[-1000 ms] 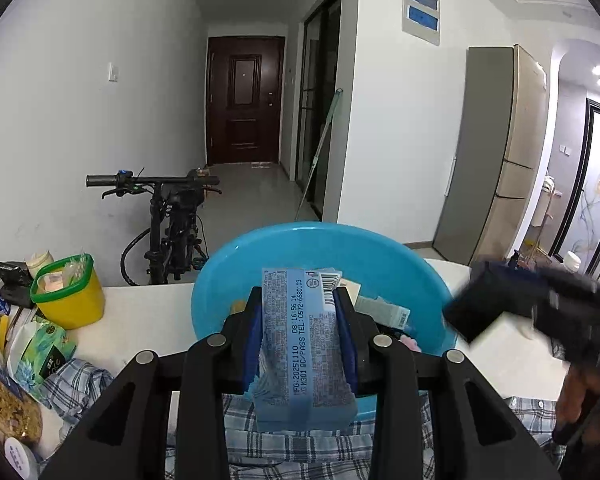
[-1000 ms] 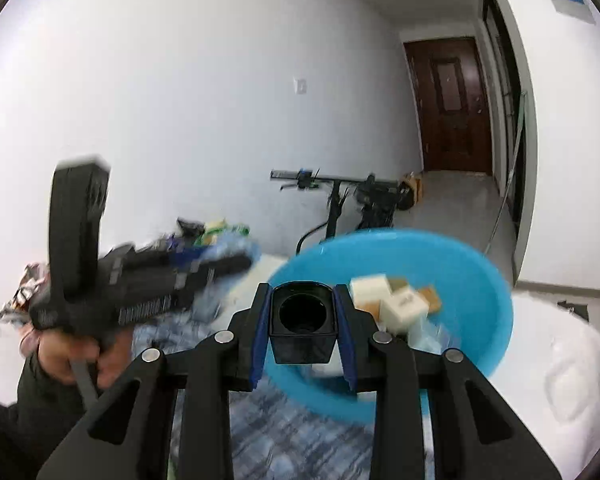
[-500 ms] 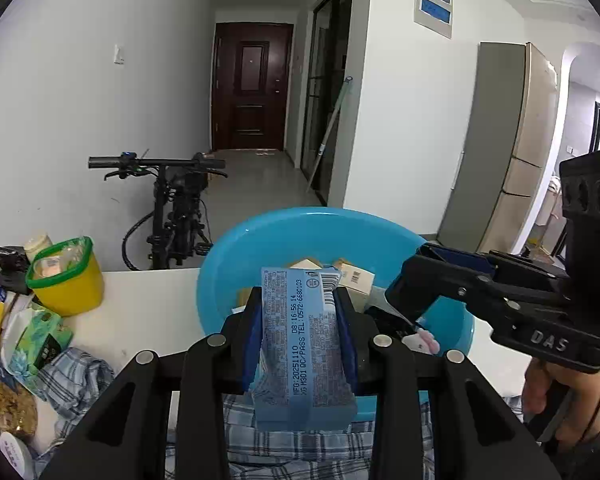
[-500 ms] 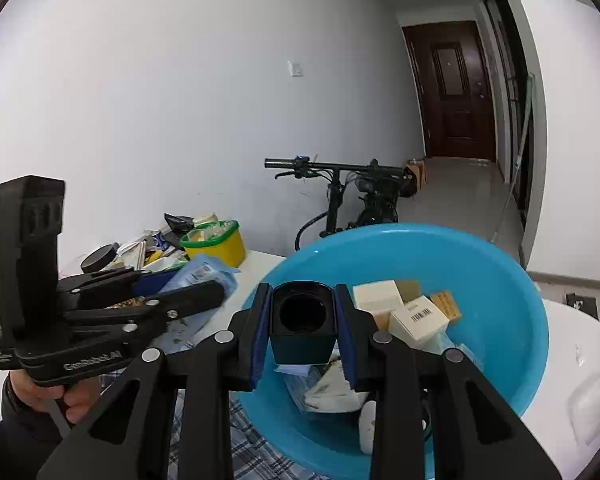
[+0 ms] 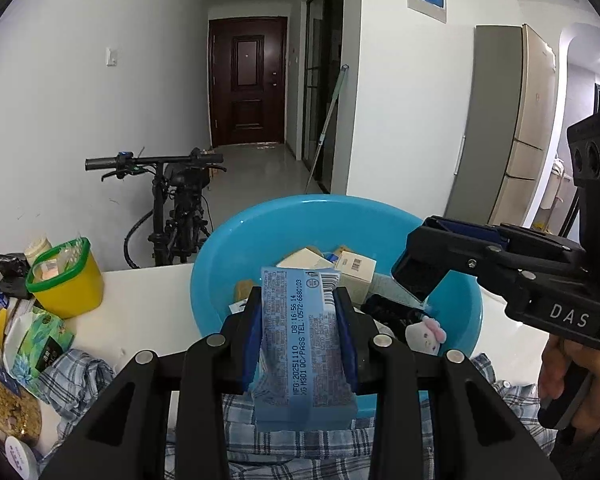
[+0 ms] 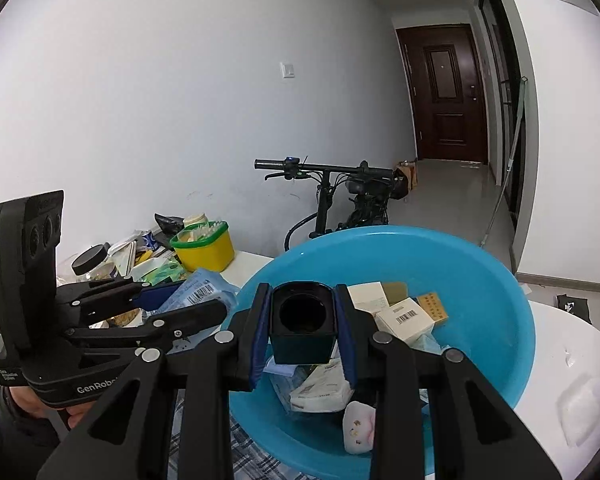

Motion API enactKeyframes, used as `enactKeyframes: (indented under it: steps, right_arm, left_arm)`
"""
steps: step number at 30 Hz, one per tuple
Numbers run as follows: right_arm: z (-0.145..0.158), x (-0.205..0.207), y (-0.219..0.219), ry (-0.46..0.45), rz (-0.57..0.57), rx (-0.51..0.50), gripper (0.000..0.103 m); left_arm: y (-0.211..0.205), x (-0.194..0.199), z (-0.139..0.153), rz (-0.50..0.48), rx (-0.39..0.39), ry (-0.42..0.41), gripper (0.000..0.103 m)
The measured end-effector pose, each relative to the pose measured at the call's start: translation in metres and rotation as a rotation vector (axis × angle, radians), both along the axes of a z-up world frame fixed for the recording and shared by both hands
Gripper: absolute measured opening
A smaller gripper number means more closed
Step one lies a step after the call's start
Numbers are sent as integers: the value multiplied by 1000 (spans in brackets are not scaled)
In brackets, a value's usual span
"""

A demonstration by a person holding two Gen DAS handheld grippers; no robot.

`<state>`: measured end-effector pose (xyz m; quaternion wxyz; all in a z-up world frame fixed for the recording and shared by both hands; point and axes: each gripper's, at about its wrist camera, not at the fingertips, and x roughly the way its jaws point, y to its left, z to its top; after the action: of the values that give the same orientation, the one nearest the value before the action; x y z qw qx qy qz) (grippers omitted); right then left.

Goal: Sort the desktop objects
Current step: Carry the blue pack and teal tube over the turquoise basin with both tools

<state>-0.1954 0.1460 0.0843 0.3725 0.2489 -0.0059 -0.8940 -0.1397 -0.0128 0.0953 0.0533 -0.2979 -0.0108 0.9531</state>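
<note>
Left wrist view: left gripper (image 5: 300,330) pinches a blue packet (image 5: 302,354) between its blue pads, held over the near rim of the blue basin (image 5: 260,236). Right wrist view: right gripper (image 6: 302,330) clamps a black square cup (image 6: 303,330), mouth toward the camera, above the basin's boxes (image 6: 404,318) and packets. The basin sits on a plaid cloth (image 5: 80,372).

walls (image 5: 60,120) white | door (image 5: 247,82) dark brown | floor (image 5: 260,168) grey tile | bicycle (image 5: 172,204) by wall
</note>
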Motion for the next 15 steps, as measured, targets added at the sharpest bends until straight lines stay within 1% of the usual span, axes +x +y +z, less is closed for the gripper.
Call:
enactKeyframes:
  steps: [2, 5, 8, 15]
  right_arm:
    - [0, 1, 2, 1, -1, -1, 29]
    - [0, 2, 2, 0, -1, 1, 29]
    - [0, 2, 1, -2, 1, 3, 29]
    - [-1, 3, -1, -2, 4, 34, 29]
  left_arm:
    - [-2, -2, 0, -15, 24, -5, 35]
    - [-1, -3, -1, 0, -1, -1, 35]
    - [-1, -3, -1, -4, 4, 1, 35]
    - [1, 1, 1, 8, -21, 26, 35]
